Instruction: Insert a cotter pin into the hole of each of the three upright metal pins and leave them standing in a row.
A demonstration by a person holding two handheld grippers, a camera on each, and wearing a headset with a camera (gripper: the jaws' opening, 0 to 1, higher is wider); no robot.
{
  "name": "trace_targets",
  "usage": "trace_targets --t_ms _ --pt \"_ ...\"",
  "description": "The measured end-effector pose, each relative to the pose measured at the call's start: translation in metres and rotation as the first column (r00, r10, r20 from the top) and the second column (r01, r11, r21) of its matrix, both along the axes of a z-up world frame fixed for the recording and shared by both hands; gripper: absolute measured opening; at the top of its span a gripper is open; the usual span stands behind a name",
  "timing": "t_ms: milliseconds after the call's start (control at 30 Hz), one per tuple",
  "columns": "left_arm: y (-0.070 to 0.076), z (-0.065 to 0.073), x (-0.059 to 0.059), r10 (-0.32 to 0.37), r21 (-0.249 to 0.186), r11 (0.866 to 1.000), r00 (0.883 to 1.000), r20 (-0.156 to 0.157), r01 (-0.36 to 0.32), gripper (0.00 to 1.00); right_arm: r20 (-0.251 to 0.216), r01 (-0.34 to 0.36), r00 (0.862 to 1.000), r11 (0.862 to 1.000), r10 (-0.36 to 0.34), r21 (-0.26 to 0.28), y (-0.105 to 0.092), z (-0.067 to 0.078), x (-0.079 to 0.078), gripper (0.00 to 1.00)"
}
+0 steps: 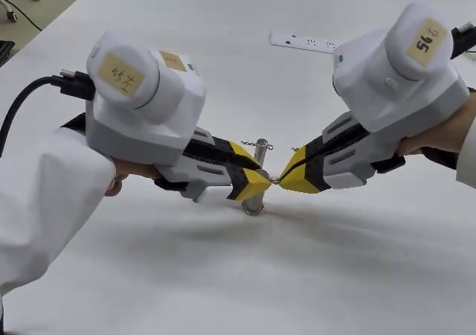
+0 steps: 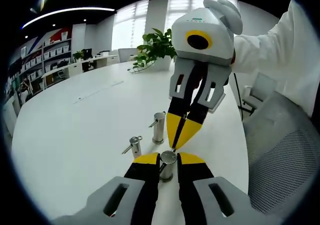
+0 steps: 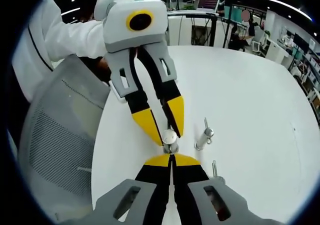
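An upright metal pin (image 1: pixel 253 203) (image 2: pixel 167 166) (image 3: pixel 170 139) stands on the white table (image 1: pixel 223 275). My left gripper (image 1: pixel 256 186) (image 2: pixel 169 159) (image 3: pixel 167 130) is shut on it from the left. Facing it tip to tip, my right gripper (image 1: pixel 286 177) (image 2: pixel 179 141) (image 3: pixel 171 157) is shut on a thin cotter pin (image 1: pixel 274 180), held at the top of that metal pin. A second metal pin (image 1: pixel 260 152) (image 2: pixel 159 127) (image 3: pixel 205 136) stands just behind with a cotter pin (image 1: pixel 257 144) through it. A third metal pin (image 2: pixel 133 146) also carries a cotter pin.
A white power strip (image 1: pixel 301 42) lies at the far side of the table. A black cable (image 1: pixel 18 108) trails from the left gripper. A grey mesh chair (image 2: pixel 280 150) (image 3: pixel 60 145) stands at the table's edge. A potted plant (image 2: pixel 152 47) sits at the far end.
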State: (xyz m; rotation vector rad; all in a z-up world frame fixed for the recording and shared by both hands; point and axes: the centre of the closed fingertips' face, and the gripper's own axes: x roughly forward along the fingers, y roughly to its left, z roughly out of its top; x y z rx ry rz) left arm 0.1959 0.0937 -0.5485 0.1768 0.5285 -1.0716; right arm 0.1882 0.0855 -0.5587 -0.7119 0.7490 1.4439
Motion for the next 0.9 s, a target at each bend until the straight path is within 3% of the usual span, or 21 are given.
trace_targets --t_ms 133,367,467,567,633,733,767,833,900 --pt "0.000 0.000 0.000 0.005 -0.007 1.000 1.000 -0.007 -0.005 0.10 0.006 -0.013 1.000 1.000 0.013 -0.003 0.001 0.001 -0.003 0.00" --pt "0.004 0.005 -0.003 -0.002 -0.009 1.000 1.000 0.028 0.003 0.15 -0.003 0.019 1.000 1.000 -0.019 0.020 -0.001 0.005 -0.004 0.00" --pt "0.006 0.007 -0.005 -0.013 -0.018 1.000 0.999 0.043 0.014 0.29 0.006 0.025 1.000 0.999 -0.025 0.032 0.000 0.007 -0.004 0.07" --pt "0.007 0.011 -0.011 -0.024 -0.057 0.998 0.998 0.050 0.026 0.43 0.001 0.018 1.000 0.999 -0.019 0.037 0.002 0.006 -0.006 0.10" --pt "0.008 0.012 -0.016 -0.028 -0.079 0.996 0.999 0.034 0.031 0.49 0.000 0.015 1.000 0.999 -0.015 0.038 0.005 0.004 -0.008 0.12" --pt "0.009 0.012 -0.022 -0.032 -0.085 0.996 0.999 0.034 0.035 0.58 -0.001 0.015 1.000 0.999 -0.015 0.038 0.009 -0.001 -0.008 0.14" --pt "0.010 0.012 -0.024 -0.033 -0.087 0.996 0.999 0.028 0.036 0.64 -0.004 0.011 1.000 0.999 -0.011 0.038 0.011 -0.003 -0.009 0.14" --pt "0.010 0.014 -0.029 -0.040 -0.094 0.995 0.998 0.048 0.044 0.75 -0.011 0.010 1.000 0.999 -0.010 0.039 0.013 -0.005 -0.010 0.14" --pt "0.010 0.015 -0.032 -0.039 -0.105 0.994 0.998 0.040 0.043 0.90 -0.011 0.006 1.000 0.999 -0.006 0.038 0.016 -0.007 -0.010 0.14"
